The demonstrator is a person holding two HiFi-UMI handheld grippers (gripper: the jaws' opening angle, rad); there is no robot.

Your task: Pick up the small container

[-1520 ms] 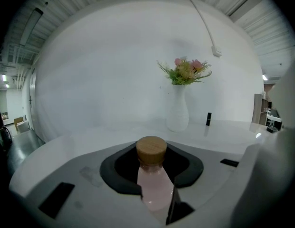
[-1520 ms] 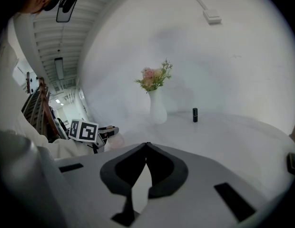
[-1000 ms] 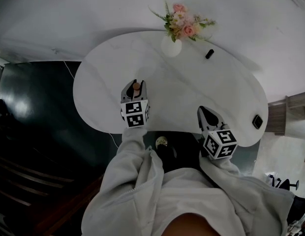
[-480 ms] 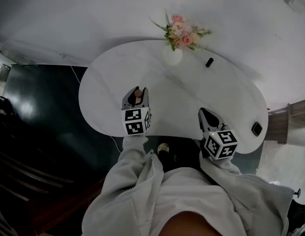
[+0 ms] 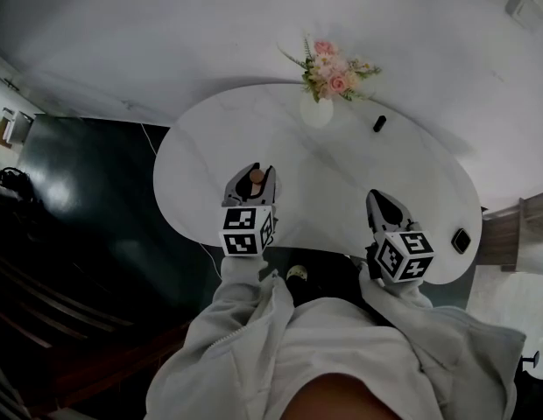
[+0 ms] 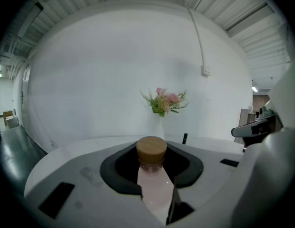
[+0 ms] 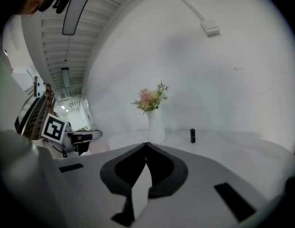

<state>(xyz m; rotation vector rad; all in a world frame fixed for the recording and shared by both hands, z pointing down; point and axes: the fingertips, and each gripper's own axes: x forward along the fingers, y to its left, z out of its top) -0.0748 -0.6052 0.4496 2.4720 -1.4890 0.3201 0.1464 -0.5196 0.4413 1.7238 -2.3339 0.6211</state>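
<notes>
White oval table. We see a white vase of pink flowers at its far edge. Our left gripper, over the near edge, pinches a small pale-pink container with a round wooden lid. Our right gripper, over the near-right edge, has its jaws pressed together with nothing between them. A small black cylinder stands beside the vase.

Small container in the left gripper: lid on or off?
On. A wooden cap sits squarely on the pinkish small container, which stands upright, gripped between the jaws of the left gripper.
</notes>
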